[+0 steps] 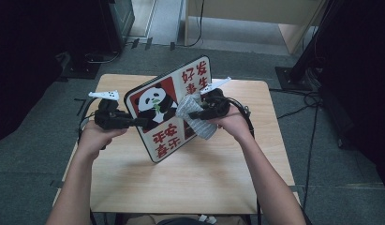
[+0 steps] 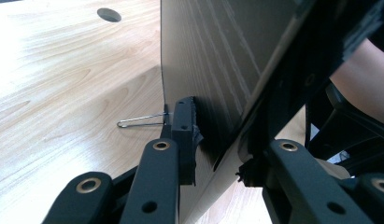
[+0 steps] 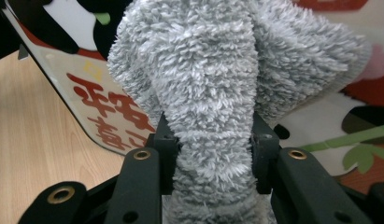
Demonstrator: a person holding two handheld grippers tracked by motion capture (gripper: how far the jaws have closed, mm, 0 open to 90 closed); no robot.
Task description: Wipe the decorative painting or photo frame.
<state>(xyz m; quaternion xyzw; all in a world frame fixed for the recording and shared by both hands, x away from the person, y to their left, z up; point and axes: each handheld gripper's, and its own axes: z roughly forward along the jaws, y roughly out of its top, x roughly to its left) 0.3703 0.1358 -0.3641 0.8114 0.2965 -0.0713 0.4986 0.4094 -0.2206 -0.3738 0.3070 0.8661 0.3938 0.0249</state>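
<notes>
High view: panda board (image 1: pixel 164 110) stands tilted on its edge at the wooden table's (image 1: pixel 204 173) centre. Left gripper (image 1: pixel 134 123), at 9 o'clock of the board, is clamped on its edge. Right gripper (image 1: pixel 192 115), at 3 o'clock, is clamped on a grey fleecy cloth (image 1: pixel 195 117) touching the board's face.

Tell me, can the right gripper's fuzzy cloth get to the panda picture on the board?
Probably yes: the right gripper holds the grey cloth right against the board near the panda, with nothing between.
</notes>
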